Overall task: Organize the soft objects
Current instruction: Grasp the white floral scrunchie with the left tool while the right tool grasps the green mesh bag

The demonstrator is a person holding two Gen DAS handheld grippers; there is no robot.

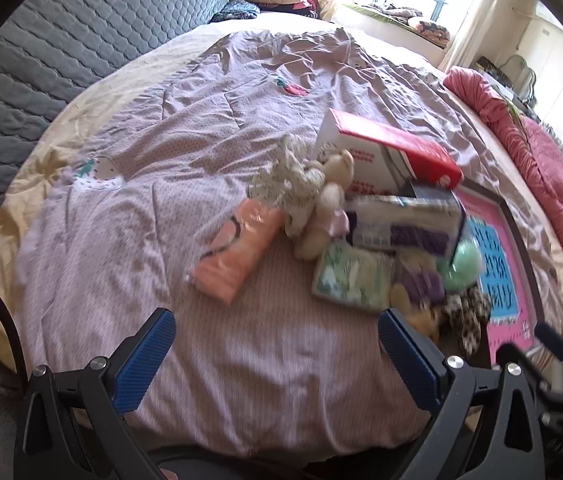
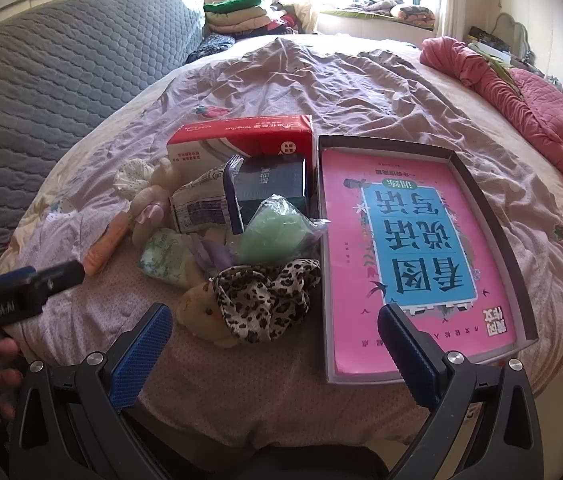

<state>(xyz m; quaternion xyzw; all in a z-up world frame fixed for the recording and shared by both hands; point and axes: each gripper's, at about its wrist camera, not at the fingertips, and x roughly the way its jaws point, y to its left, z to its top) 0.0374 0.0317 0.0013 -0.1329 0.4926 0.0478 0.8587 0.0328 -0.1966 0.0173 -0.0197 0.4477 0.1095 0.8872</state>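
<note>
**Soft items piled on bed beside grey tray, both grippers empty**

While both claws hover low over the bed (image 2: 361,92), neither holds anything: left gripper (image 1: 277,344) spread wide, right gripper (image 2: 275,340) spread wide too, blue pads (image 2: 141,354) bare. The left gripper also shows in the right wrist view (image 2: 21,288) at the left edge, side-on, a hand (image 2: 1,364) on it.

Soft stuff sits in a loose heap mid-bed, left of the tray. Leopard-print fabric (image 2: 265,300) is crumpled, draped over a yellow plush toy (image 2: 201,316), nearest the right gripper. Green mesh puff (image 2: 273,232) in clear wrap lies behind it, touching the tray wall. Green-white soft pack (image 2: 165,256) lies flat just left of the puff. Cream teddy bear (image 1: 333,204) (pink bit at the neck) lies on its back, long axis running from near camera toward the red and white box (image 1: 385,152), head at the box. Peach packet (image 1: 237,248) lies flat, well left of the heap, long axis diagonal, near-left to far-right.

Containers: grey tray (image 2: 493,216) holds only a pink book (image 2: 413,248), text upside-down to the camera. Dark box (image 2: 273,184) and printed carton (image 2: 201,208) stand against the red box (contents not visible).
</note>
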